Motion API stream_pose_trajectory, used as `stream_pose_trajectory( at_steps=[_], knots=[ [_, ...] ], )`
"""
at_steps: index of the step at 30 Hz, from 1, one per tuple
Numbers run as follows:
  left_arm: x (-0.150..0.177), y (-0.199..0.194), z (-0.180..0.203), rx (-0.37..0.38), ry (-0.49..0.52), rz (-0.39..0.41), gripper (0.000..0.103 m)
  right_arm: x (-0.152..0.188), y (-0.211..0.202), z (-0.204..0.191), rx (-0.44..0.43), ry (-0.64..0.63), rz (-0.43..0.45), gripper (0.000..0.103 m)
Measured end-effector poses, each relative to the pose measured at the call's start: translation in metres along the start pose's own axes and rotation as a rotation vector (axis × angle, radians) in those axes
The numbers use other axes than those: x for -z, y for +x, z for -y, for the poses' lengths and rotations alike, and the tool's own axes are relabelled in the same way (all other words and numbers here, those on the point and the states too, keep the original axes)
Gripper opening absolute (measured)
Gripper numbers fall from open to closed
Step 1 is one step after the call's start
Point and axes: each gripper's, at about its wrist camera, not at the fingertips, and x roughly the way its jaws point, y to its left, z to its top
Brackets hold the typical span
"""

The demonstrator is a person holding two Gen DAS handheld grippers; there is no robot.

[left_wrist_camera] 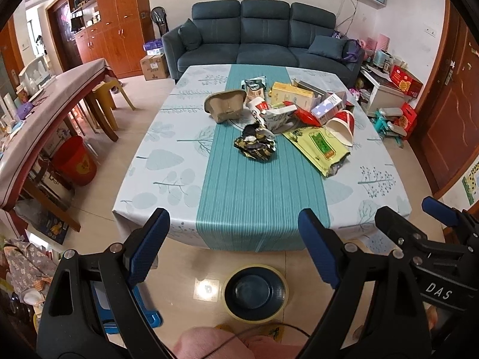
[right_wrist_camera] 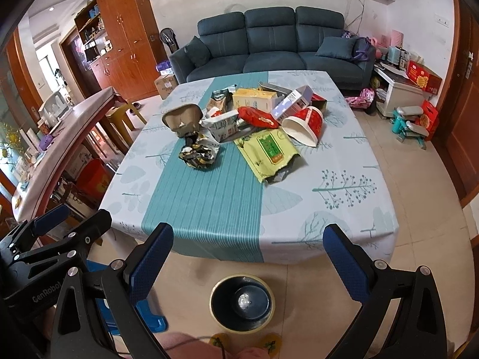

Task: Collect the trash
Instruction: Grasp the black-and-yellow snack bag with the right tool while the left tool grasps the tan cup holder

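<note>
Both claws hang wide and empty short of the table, left gripper and right gripper flanking the bin at six o'clock, ready below the trash pile heaped up at twelve.

Left wrist view looked forward and down past left claw, jaws wide apart, from off near edge of desk, toward sofa. Right wrist view did same past right claw, set slightly rightward. Each caught other claw at frame edge. Both shared whole desk, trash pile at far half, bin on floor below, sofa behind. Neither was close to pile.
</note>
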Motion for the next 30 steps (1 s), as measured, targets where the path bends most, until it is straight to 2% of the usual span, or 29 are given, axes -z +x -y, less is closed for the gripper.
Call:
stream_pose_trajectory(
  at_steps=[9,14,18,21,24,27,30],
  knots=[
    [-0.035,0.032,-0.025,0.010,-0.030,-0.006,0.086,-0.025,0.022,-0.012,-0.031,0.001,0.027,0.102],
    [-0.083,0.072,-0.052,0.057,0.005,-0.003,0.086,-0.055,0.049,-0.026,-0.024,0.028,0.031,0.099],
    [-0.131,0.113,-0.080,0.112,0.055,-0.023,0.086,-0.087,0.096,-0.042,-0.040,0.119,-0.023,0.096],
    [-0.168,0.152,-0.099,0.166,0.126,-0.061,0.086,-0.104,0.135,-0.052,-0.040,0.181,-0.073,0.088],
    [-0.196,0.187,-0.107,0.216,0.213,-0.110,0.086,-0.112,0.181,-0.062,-0.022,0.265,-0.147,0.084],
    [-0.217,0.216,-0.103,0.262,0.336,-0.134,0.086,-0.113,0.226,-0.068,0.010,0.361,-0.192,0.084],
    [-0.235,0.242,-0.090,0.328,0.468,-0.148,0.086,-0.110,0.260,-0.070,0.007,0.470,-0.214,0.083]
  ],
)
